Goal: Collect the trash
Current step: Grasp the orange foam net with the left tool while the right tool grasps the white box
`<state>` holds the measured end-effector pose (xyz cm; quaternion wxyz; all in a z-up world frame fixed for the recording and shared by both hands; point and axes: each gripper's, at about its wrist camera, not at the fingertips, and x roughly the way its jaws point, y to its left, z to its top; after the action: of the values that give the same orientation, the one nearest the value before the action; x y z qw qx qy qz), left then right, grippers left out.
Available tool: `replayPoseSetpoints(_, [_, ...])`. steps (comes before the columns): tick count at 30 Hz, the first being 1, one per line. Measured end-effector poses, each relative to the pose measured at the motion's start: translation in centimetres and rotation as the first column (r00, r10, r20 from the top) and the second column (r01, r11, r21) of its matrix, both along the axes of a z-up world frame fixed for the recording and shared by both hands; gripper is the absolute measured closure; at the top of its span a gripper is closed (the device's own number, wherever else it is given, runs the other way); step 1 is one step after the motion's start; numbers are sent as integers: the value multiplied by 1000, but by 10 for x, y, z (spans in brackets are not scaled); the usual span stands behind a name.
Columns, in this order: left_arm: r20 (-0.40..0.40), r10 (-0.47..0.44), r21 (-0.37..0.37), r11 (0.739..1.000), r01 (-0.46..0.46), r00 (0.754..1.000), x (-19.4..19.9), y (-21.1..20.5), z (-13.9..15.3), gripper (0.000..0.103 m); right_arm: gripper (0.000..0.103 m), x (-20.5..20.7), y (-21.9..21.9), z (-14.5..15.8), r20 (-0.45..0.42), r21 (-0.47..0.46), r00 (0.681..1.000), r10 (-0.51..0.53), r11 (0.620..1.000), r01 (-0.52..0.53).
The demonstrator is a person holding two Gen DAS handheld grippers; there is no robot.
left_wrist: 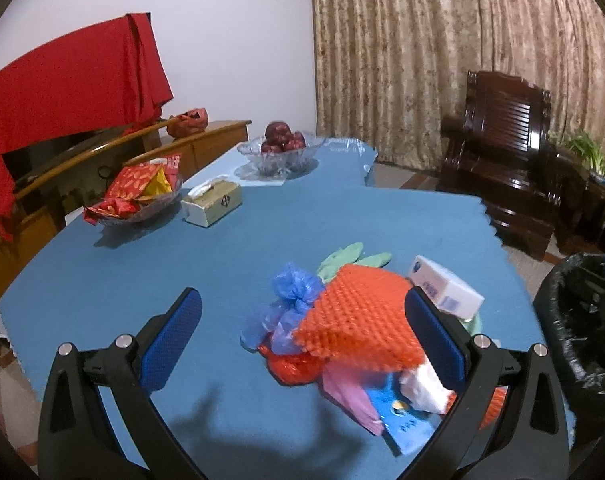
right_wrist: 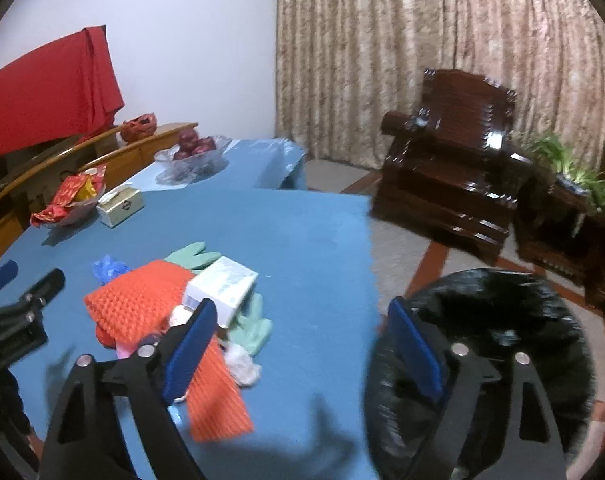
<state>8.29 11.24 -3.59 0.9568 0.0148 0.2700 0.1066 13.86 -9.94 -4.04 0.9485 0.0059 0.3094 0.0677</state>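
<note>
A heap of trash lies on the blue tablecloth [left_wrist: 150, 272]: an orange foam net [left_wrist: 358, 316], a crumpled blue plastic bag [left_wrist: 294, 292], a white carton [left_wrist: 446, 288], a green glove [left_wrist: 342, 258], a pink wrapper [left_wrist: 350, 396] and white tissue [left_wrist: 422, 388]. My left gripper [left_wrist: 306, 328] is open over the near side of the heap, and the net lies between its fingers without being pressed. My right gripper [right_wrist: 304, 346] is open at the table's right edge, empty, with the carton [right_wrist: 222, 284] and net [right_wrist: 142, 300] just left of it. A black-bagged bin [right_wrist: 482, 340] stands beside its right finger.
At the back of the table are a tissue box [left_wrist: 212, 202], a dish of red snack packets [left_wrist: 138, 196] and a glass bowl of apples [left_wrist: 280, 148]. A dark wooden armchair [right_wrist: 446, 176] and a plant [right_wrist: 574, 172] stand beyond the bin. A sideboard with a red cloth [left_wrist: 70, 80] runs along the left.
</note>
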Motion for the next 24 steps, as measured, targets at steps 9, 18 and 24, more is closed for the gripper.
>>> replayPoseSetpoints(9, [-48,10,19,1000,-9,999,29,23,-21,6,25,49,47,-38,-123,15,990,61,998,-60])
replayPoseSetpoints(18, [-87,11,-19,1000,-13,996,39,39,-36,19,25,75,66,-52,-171,11,983,63,998,-62])
replayPoseSetpoints(24, [-83,-2,-45,999,-2,997,42,42,-37,19,25,93,70,-67,-218,15,975,55,998,-53])
